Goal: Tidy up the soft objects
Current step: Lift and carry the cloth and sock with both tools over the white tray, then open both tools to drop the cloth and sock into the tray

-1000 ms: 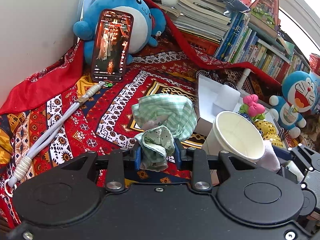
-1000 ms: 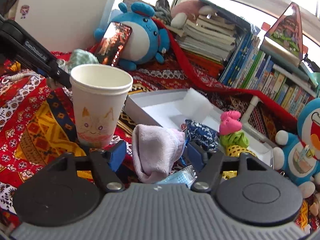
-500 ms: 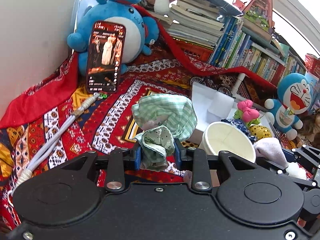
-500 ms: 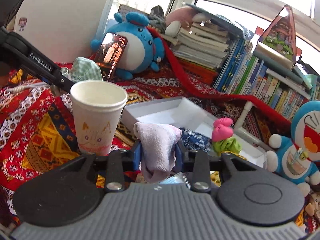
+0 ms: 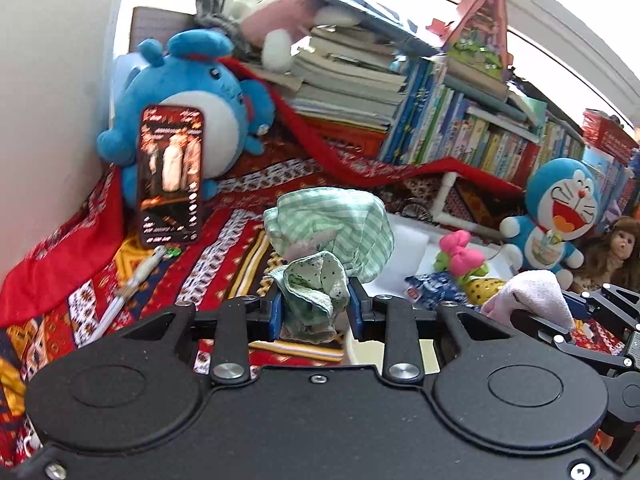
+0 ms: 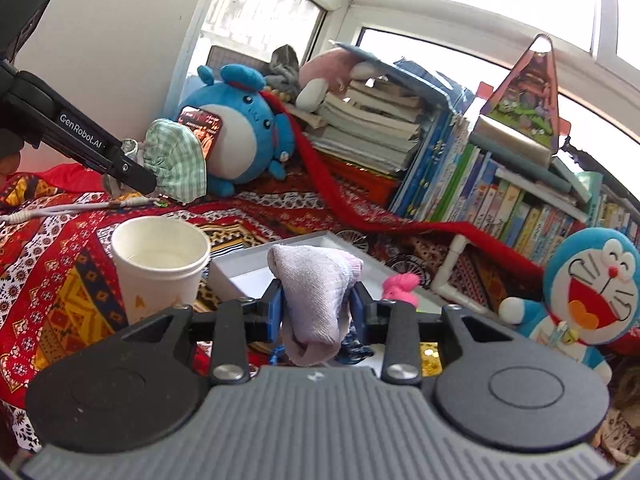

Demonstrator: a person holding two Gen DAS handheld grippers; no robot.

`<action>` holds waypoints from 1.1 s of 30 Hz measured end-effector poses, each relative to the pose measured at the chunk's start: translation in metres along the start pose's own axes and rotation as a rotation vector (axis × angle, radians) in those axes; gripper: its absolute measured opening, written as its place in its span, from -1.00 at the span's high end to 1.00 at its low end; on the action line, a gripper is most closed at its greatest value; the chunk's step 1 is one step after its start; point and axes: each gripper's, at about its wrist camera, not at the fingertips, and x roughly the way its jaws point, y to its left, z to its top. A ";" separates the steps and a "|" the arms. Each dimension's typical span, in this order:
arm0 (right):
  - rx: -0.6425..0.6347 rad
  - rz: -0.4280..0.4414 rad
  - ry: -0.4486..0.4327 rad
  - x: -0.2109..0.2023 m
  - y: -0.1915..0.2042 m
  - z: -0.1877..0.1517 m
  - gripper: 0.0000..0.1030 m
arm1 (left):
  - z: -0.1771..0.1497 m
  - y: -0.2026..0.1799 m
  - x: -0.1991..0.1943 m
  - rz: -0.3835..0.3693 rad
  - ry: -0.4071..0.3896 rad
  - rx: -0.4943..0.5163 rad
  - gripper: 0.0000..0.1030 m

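My left gripper (image 5: 316, 308) is shut on a green checked cloth bundle (image 5: 332, 232) and holds it in the air above the patterned blanket; the bundle also shows in the right wrist view (image 6: 176, 160). My right gripper (image 6: 316, 308) is shut on a pale lilac sock (image 6: 316, 292), lifted over the white box (image 6: 240, 276); the sock also shows in the left wrist view (image 5: 528, 296). A white paper cup (image 6: 160, 256) stands left of the right gripper.
Pink-and-green soft toy (image 5: 460, 256), blue patterned cloth (image 5: 432, 284) and yellow item lie in the white box. Blue plush (image 5: 192, 92) props a phone (image 5: 170, 176) at back left. Doraemon plush (image 6: 588, 296) and a doll (image 5: 616, 248) sit right. Books (image 6: 440, 152) line the back. A white cord (image 5: 132, 288) lies left.
Both grippers have risen with their loads. The right gripper closed on the lilac sock and lifted it. The paper cup now sits lower in both views.
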 end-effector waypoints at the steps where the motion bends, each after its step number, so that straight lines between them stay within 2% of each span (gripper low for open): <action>1: 0.002 -0.006 -0.003 -0.001 -0.002 0.001 0.23 | 0.003 -0.003 0.000 -0.006 -0.001 0.006 0.43; 6: 0.000 -0.036 -0.022 -0.006 -0.012 0.006 0.22 | 0.019 -0.017 0.002 -0.043 0.003 0.022 0.43; 12: 0.012 -0.073 -0.023 -0.005 -0.032 0.014 0.22 | 0.041 -0.037 0.017 -0.087 0.049 0.049 0.43; 19: 0.081 -0.103 0.034 0.008 -0.066 0.019 0.22 | 0.066 -0.069 0.053 -0.116 0.185 0.088 0.43; 24: 0.178 -0.128 0.095 0.023 -0.097 0.018 0.22 | 0.077 -0.081 0.091 -0.133 0.339 0.067 0.43; 28: 0.241 -0.158 0.148 0.038 -0.120 0.012 0.22 | 0.079 -0.086 0.119 -0.092 0.439 0.059 0.43; 33: 0.332 -0.167 0.214 0.057 -0.143 -0.001 0.22 | 0.077 -0.094 0.143 -0.057 0.499 0.073 0.43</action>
